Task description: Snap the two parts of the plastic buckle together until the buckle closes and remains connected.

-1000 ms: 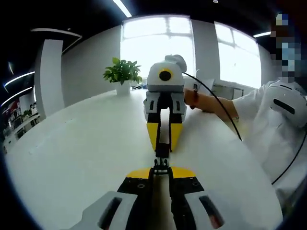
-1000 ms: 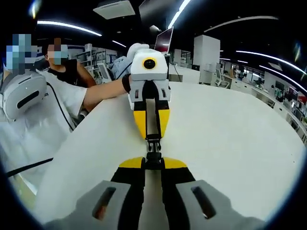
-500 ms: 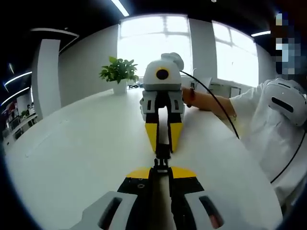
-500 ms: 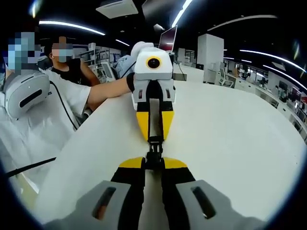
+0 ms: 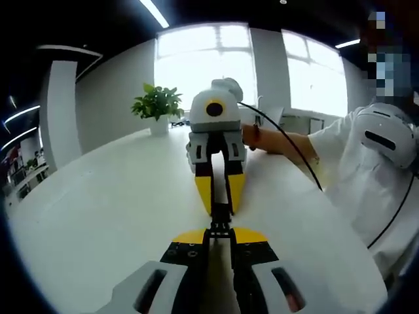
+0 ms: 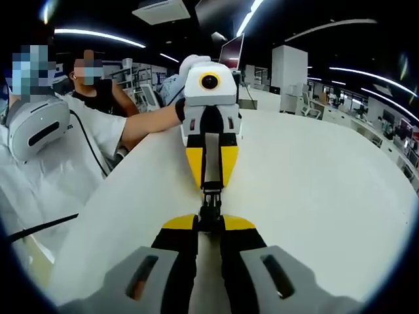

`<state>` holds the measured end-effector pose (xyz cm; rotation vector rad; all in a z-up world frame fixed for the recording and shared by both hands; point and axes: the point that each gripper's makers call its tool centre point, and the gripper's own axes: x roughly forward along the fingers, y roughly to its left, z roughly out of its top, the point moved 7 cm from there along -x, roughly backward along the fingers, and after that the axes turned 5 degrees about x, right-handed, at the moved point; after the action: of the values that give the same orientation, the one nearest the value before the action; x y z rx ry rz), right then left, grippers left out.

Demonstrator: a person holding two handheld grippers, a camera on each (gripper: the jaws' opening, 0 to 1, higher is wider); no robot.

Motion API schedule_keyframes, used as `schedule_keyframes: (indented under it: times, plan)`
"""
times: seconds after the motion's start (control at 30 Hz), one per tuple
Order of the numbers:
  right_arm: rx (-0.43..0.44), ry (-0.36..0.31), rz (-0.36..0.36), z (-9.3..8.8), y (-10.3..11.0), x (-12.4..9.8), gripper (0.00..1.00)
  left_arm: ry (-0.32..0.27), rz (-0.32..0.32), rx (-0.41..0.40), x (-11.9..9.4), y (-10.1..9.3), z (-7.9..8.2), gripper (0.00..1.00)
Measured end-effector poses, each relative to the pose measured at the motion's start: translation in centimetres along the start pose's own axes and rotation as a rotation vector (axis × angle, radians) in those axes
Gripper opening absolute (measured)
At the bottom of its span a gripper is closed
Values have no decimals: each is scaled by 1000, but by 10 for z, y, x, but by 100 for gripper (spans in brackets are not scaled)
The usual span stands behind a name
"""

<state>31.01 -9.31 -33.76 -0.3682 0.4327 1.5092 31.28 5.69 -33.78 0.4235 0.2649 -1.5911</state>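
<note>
Plastic buckle (image 5: 220, 226) sits between the two grippers, held above the white table (image 5: 98, 216), at the middle of the workspace. In the left gripper view the left gripper (image 5: 219, 241) rises from the near edge with its yellow-tipped jaws pressed in on the near end of the small black buckle. The right gripper (image 5: 220, 208) comes in nose-on from the far side, jaws closed on the far end. The right gripper view gives the mirror of this: right gripper (image 6: 209, 227) pinching its end of the buckle (image 6: 209, 206), left gripper (image 6: 210, 186) facing it from the far side, also clamped.

Both grippers are lined up tip to tip along one axis. The black piece between them reads as one continuous short run with no clear gap, but it is small and dark; I cannot tell whether the latch has clicked home or the halves are only pushed partway in.

Judgement on progress: both halves are picked up, aligned and brought into contact, so the approach and mating are done. What is left, as far as can be judged, is to confirm full engagement and that the buckle stays joined.

Surroundings: potted plant (image 5: 157, 104) at the far left of the table in the left gripper view, bright windows behind; a person in a white shirt (image 5: 366, 176) to the right, forearm reaching to the right gripper
</note>
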Motion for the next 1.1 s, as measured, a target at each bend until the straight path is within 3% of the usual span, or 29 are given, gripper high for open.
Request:
schedule_keyframes:
  times: [0.43, 0.53, 0.6, 0.63, 0.7, 1.1]
  plan:
    - [1, -3, -2, 0, -3, -1, 12, -23, 2, 5, 0, -1, 4, 11]
    - [0, -2, -3, 1, -3, -1, 12, -8, 3, -8, 1, -1, 1, 11]
    - [0, -2, -3, 1, -3, -1, 12, 40, 6, 5, 4, -2, -4, 11]
    - [-2, -2, -3, 1, -3, -1, 12, 30, -5, -21, 7, -5, -5, 11]
    - [-4, 0, -6, 1, -3, -2, 12, 46, 1, 5, 8, -4, -6, 11]
    - [-1, -4, 0, 1, 0, -1, 12, 21, -18, -78, 15, -5, -9, 10]
